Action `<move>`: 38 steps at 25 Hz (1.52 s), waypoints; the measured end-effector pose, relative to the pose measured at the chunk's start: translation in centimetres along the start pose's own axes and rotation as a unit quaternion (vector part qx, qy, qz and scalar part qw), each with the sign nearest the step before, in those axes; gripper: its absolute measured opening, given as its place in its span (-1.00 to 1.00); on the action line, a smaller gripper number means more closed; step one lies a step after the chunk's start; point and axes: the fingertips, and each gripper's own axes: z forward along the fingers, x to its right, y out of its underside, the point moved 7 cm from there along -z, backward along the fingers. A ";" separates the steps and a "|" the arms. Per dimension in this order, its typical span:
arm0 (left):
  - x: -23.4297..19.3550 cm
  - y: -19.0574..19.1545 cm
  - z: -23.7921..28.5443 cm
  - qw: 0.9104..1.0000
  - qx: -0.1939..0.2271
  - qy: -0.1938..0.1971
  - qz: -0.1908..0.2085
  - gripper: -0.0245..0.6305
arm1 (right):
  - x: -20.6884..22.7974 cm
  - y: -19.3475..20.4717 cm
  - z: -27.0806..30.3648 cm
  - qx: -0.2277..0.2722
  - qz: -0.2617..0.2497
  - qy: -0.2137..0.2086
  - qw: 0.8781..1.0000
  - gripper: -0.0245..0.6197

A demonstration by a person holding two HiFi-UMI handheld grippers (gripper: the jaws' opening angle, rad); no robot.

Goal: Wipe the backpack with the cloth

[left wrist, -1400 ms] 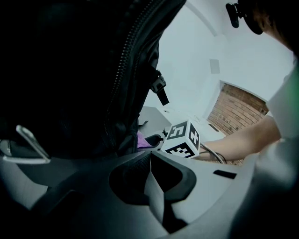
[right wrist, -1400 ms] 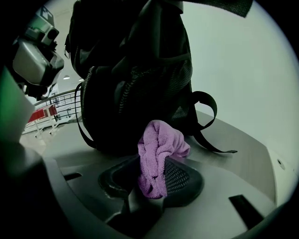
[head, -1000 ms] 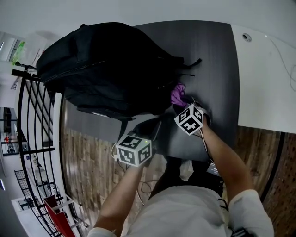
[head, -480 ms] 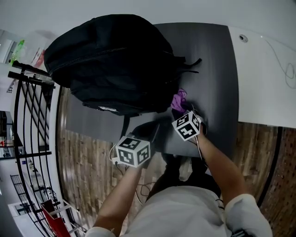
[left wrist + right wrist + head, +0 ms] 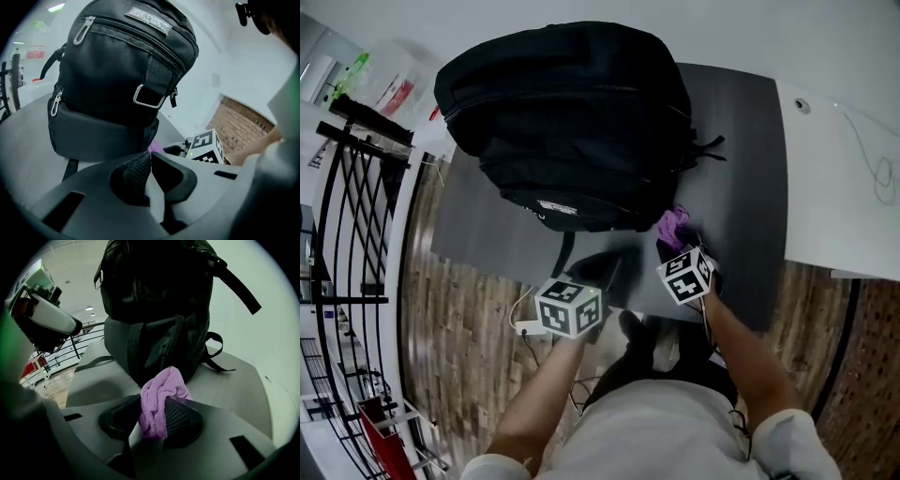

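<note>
Dark grey laminate covers the table (image 5: 741, 141), which stands on a wooden plank floor (image 5: 478, 328). A black railing (image 5: 356, 187) is at the left and a white table (image 5: 834, 178) at the right. The black backpack (image 5: 572, 112) stands on the grey top. Compared with one second ago, it shows higher in the head view, and both grippers keep their places at its near side.

In the left gripper view, the left gripper (image 5: 150, 158) has its jaws pressed together with nothing between them, near the backpack (image 5: 117, 79).

In the right gripper view, the right gripper (image 5: 160, 409) is clamped on the purple cloth (image 5: 159, 392). The cloth is just beside the base of the backpack (image 5: 154, 310); I cannot tell whether they touch.
</note>
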 end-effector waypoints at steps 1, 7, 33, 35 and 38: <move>-0.3 0.1 -0.2 1.000 0.003 0.001 -0.002 -0.91 | -0.2 0.0 0.1 -0.003 -0.001 0.002 1.000 -0.48; -1.6 1.7 -2.2 1.000 0.012 0.009 -0.007 -0.91 | -2.5 0.5 0.3 -0.020 0.005 0.025 0.999 -0.48; -5.0 3.1 -12.0 0.996 0.088 0.015 -0.024 -0.91 | -14.4 -5.6 -8.4 0.057 -0.130 -0.045 0.989 -0.49; -4.6 3.4 -13.2 0.994 0.102 -0.001 -0.034 -0.91 | -15.1 -6.2 -9.3 0.069 -0.160 -0.051 0.983 -0.49; -4.2 3.7 -15.1 0.992 0.119 -0.022 -0.043 -0.91 | -16.2 -7.2 -10.4 0.087 -0.189 -0.057 0.976 -0.49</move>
